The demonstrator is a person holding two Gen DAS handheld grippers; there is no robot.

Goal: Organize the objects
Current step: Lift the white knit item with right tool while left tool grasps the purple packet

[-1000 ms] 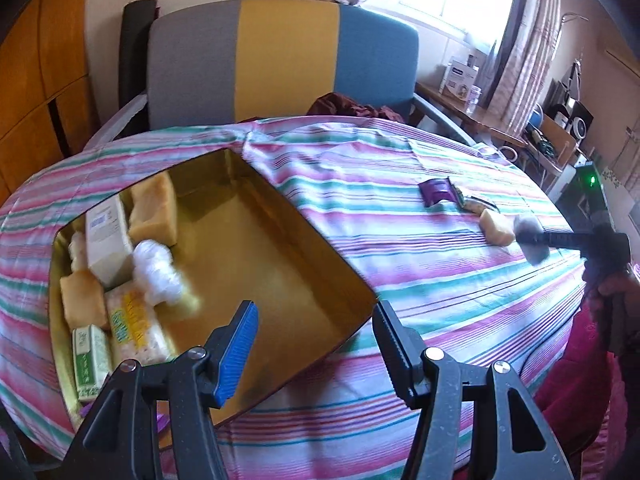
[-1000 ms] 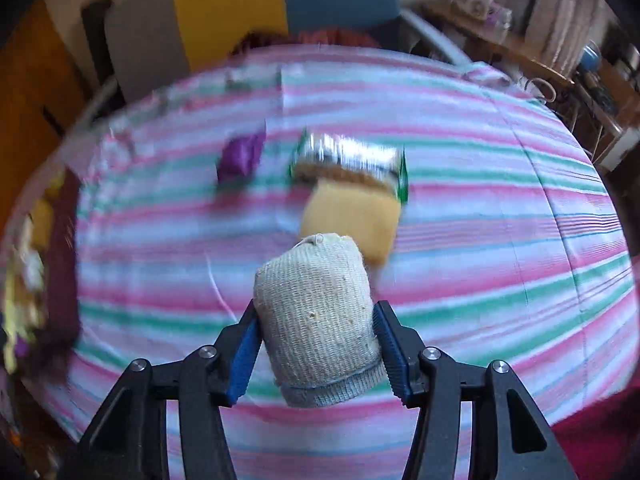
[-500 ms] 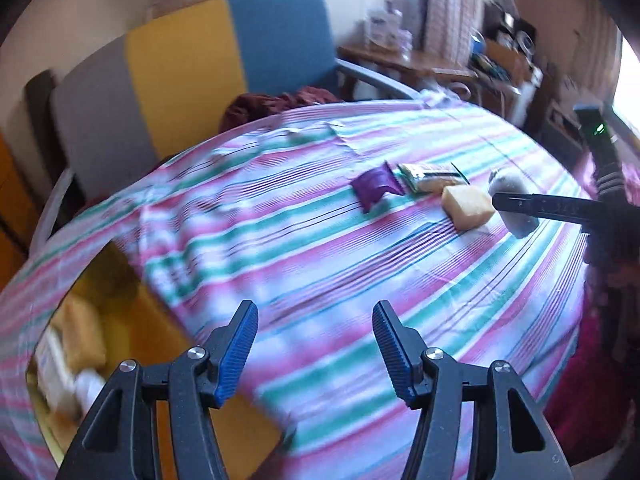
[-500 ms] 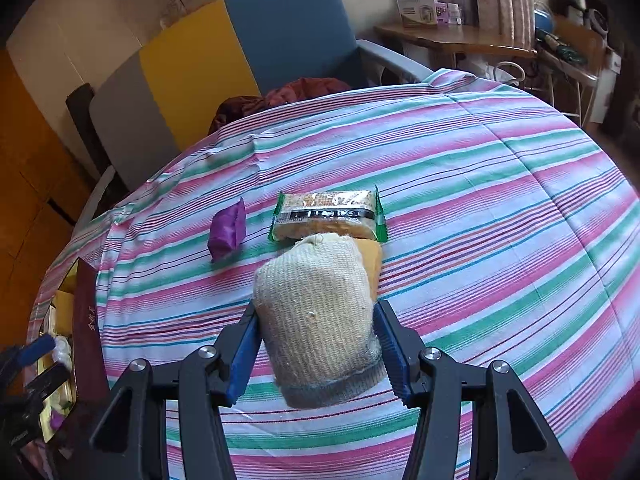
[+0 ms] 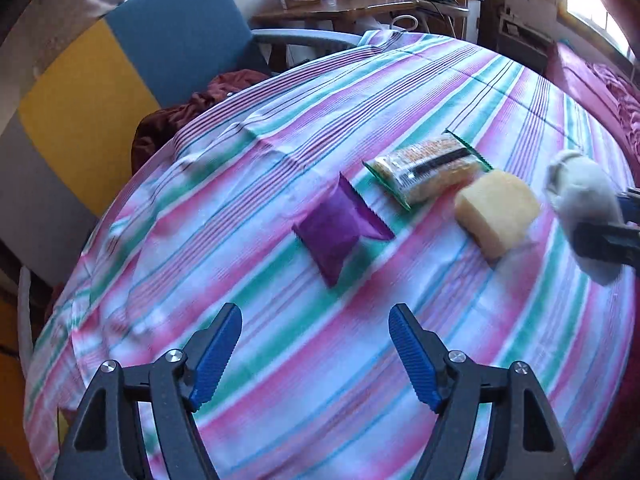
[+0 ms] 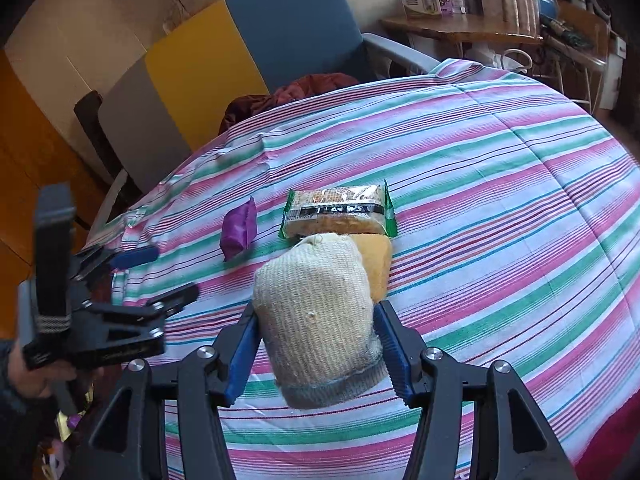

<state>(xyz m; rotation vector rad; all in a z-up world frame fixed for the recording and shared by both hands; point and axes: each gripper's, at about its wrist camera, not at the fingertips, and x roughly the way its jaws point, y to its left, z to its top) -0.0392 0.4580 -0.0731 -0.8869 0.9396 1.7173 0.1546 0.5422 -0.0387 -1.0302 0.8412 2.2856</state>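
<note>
My left gripper (image 5: 315, 316) hovers over the striped tablecloth (image 5: 240, 360), its jaws opening wide with nothing between them. A purple packet (image 5: 340, 232) lies just beyond it. Further right lie a green-edged snack pack (image 5: 428, 170) and a yellow sponge (image 5: 496, 212). My right gripper (image 6: 317, 308) is shut on a beige knitted roll (image 6: 316, 316), held above the cloth in front of the sponge (image 6: 376, 264) and snack pack (image 6: 338, 212). In the right wrist view the left gripper (image 6: 160, 276) points toward the purple packet (image 6: 239, 232).
A grey, yellow and blue chair (image 5: 120, 80) stands behind the table with a dark red cloth (image 5: 180, 120) on its seat. A cluttered side table (image 6: 460, 28) is at the back right. Red bedding (image 5: 600, 80) lies past the table's right edge.
The left gripper swung away from the gold box to the right, over the cloth near the purple packet, and its jaws widened. The right gripper kept hold of the knitted roll.
</note>
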